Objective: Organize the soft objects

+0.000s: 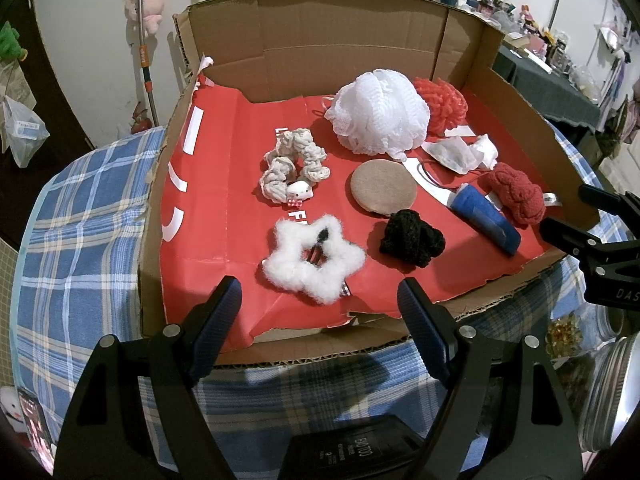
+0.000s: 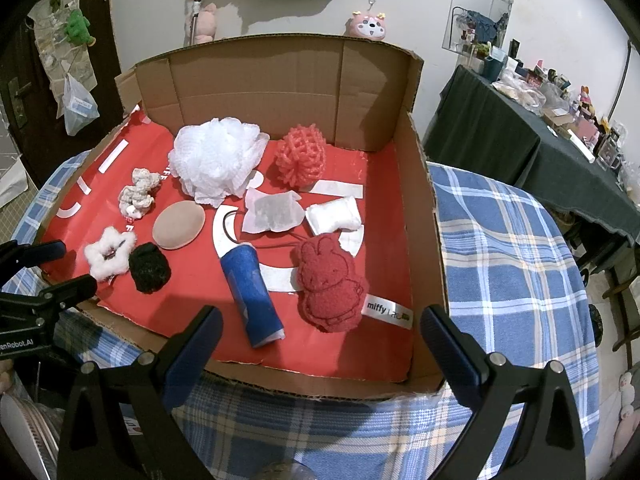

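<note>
I hold both tongs, left tongs (image 1: pixel 320 300) and right tongs (image 2: pixel 322 330), wide and empty at the near edge of the cardboard tray (image 2: pixel 424 208). Inside: white fluffy scrunchie (image 1: pixel 314 258) near-left, red plush rabbit (image 2: pixel 330 284) near-right, white mesh pouf (image 1: pixel 376 112) toward the far wall.

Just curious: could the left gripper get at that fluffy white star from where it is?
Probably yes. The left gripper has its jaws open and empty, the white star lies just ahead of them, and nothing sits between.

Two bath poufs (image 2: pixel 216 160), three scrunchies (image 1: pixel 294 164)
</note>
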Motion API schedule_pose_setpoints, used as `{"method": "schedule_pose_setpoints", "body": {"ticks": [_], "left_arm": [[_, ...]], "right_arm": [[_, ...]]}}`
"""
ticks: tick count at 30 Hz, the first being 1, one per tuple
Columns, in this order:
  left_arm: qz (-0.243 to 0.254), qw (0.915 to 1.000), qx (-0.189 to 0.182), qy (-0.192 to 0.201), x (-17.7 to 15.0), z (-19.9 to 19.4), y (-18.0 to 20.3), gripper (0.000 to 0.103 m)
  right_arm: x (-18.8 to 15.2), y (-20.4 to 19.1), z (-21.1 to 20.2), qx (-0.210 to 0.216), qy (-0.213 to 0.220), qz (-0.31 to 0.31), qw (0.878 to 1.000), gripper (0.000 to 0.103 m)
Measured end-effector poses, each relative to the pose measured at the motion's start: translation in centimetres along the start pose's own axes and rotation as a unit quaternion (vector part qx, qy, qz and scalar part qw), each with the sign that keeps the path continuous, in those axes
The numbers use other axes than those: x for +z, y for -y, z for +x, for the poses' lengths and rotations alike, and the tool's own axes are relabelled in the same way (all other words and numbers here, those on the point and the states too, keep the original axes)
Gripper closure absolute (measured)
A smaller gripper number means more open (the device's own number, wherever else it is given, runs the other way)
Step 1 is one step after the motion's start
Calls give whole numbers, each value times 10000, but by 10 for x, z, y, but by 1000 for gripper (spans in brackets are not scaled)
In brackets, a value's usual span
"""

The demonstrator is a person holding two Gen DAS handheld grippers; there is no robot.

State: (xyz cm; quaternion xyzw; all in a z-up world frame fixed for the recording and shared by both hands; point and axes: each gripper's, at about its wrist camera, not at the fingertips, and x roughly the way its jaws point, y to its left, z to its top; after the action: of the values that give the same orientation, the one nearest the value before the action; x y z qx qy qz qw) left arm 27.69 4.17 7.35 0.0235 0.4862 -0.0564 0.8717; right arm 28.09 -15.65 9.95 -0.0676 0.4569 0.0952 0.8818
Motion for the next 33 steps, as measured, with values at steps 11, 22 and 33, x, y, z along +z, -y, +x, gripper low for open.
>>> {"method": "schedule_pose_setpoints", "body": {"ticks": [11,22,33], "left_arm": [[-20,10000,-15,-2,0,0,0,23],[-58,10000,-44,4,0,0,-1,23],[-19,10000,-11,24,-1,0,0,23]], "right_arm": [[-1,0,0,-33,2,-24,10000,2],[0,-1,1,-28,4,6,10000,2],[0,0,1,-30,4,3,10000,2]]}}
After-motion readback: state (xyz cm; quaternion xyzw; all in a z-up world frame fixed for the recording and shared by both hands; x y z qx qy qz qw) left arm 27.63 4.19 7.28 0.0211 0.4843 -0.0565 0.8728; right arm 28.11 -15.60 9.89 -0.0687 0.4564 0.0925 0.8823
